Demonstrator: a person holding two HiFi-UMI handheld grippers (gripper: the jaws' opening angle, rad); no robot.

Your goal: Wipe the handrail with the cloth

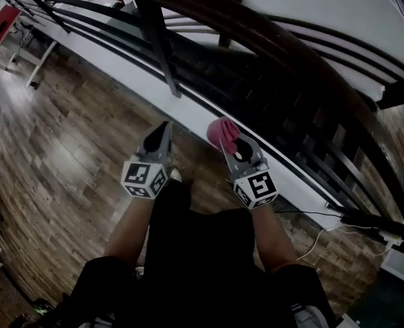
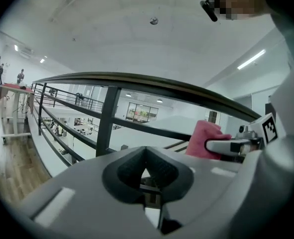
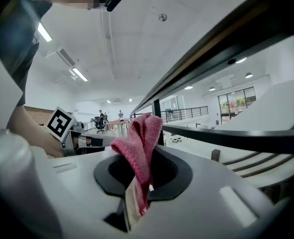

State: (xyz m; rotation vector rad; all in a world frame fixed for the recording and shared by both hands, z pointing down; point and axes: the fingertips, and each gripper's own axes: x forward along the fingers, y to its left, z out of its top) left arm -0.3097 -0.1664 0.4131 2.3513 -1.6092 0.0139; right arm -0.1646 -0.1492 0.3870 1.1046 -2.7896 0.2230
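Forearms (image 1: 137, 217) reach up from 6 o'clock in the head view, bare below dark sleeves, one behind each tool and roughly parallel.

Left gripper (image 1: 165, 126): at centre-left, nose aimed toward 12 o'clock with a slight lean to 1. Its own view shows the left gripper (image 2: 146, 169) with pads pressed together at the tips and nothing caught between them. Clenched and empty.

Right gripper (image 1: 227, 139): just right of centre, nose aimed toward 11 o'clock, so the two tools converge slightly. Marker cubes sit at the wrist ends of both.

Right gripper (image 3: 140, 183) is clamped on the pink cloth (image 3: 140, 142). A folded bunch stands up out of the jaws, with a label strip hanging at their base.

Cloth (image 1: 219, 132) sits at centre of the head view, against the white ledge (image 1: 119, 70) at the foot of the railing.

Handrail (image 1: 256, 36), dark, arcs from 10 o'clock to 4 o'clock above both tools. From the left gripper view, the cloth (image 2: 202, 137) is at 3 o'clock, just under the handrail (image 2: 137, 81), with a sliver of background between them.

Wood-plank floor (image 1: 58, 149) fills 9 o'clock.
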